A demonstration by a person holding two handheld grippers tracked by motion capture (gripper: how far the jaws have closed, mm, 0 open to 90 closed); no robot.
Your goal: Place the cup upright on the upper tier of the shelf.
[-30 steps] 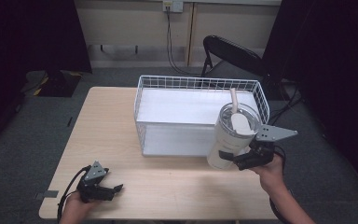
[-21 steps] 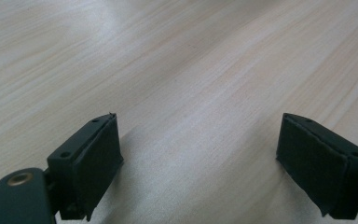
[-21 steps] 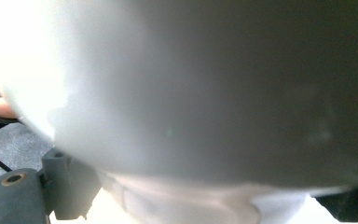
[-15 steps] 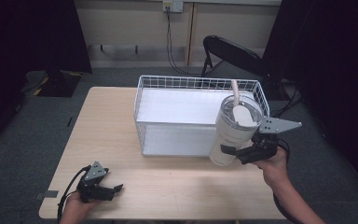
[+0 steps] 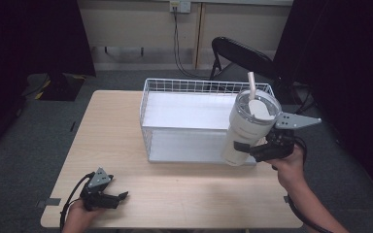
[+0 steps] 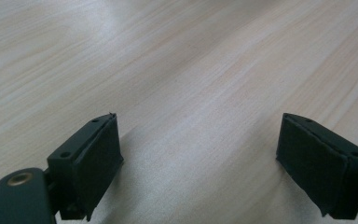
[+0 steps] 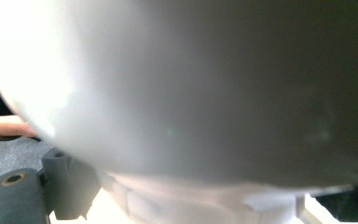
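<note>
I have the right tongs [image 5: 246, 150] clamped low on the tumbler [image 5: 249, 127], tilted beside the wire basket [image 5: 148, 121] to clear its rim, while my left tongs [image 5: 117, 199] rest apart on the desk [image 5: 184, 194].

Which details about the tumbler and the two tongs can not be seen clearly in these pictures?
- Tumbler: in the right gripper view it sits so close that its wall is a blur.
- Tumbler base: in the high view the right tongs cover part of it.
- Left tongs: too small in the high view to judge the gap.
- Basket front right corner: hidden behind the tumbler.
</note>
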